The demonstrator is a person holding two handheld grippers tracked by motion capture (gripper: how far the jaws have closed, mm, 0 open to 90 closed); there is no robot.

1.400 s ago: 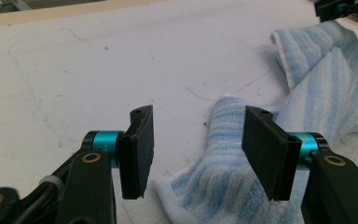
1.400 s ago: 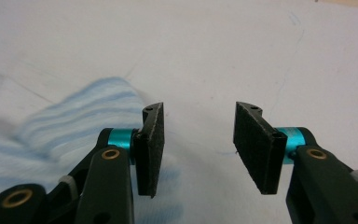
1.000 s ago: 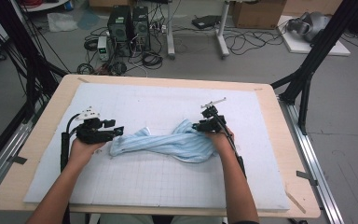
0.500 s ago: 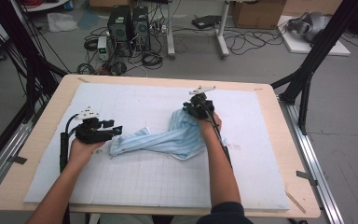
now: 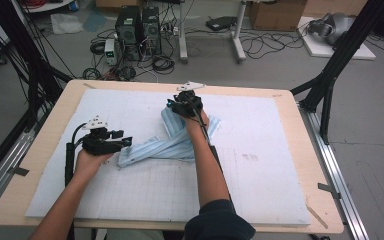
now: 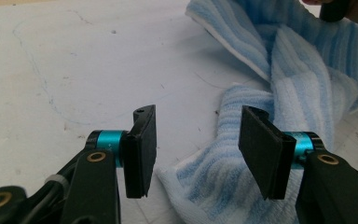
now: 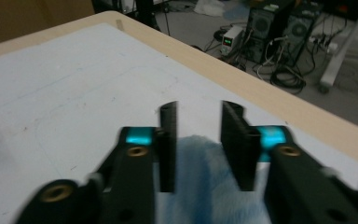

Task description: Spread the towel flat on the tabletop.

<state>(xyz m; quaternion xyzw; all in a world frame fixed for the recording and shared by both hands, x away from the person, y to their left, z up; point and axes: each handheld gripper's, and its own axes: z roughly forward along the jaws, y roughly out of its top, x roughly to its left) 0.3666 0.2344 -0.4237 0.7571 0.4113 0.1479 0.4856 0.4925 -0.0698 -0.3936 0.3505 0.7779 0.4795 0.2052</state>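
A light blue striped towel (image 5: 165,147) lies bunched across the middle of the white mat (image 5: 260,190). My left gripper (image 5: 128,141) rests at the towel's near left end. In the left gripper view, my left gripper (image 6: 196,149) is open, and the towel (image 6: 298,79) end lies between and under the pads without being pressed. My right gripper (image 5: 174,106) hovers over the towel's far end, which is lifted toward the back of the mat. Its jaws have just been opening. In the right gripper view, my right gripper (image 7: 198,140) shows a gap, with the blurred towel (image 7: 196,186) low between the pads.
The mat covers a wooden table (image 5: 315,165) with bare margins. Black frame posts (image 5: 330,75) stand at the table's far corners. Computer towers (image 5: 137,25) and cables lie on the floor beyond the far edge. White mat stretches to the right of the towel.
My right gripper has carried the towel's right end to the left and toward the far edge, and its jaws have parted. The left gripper has stayed put.
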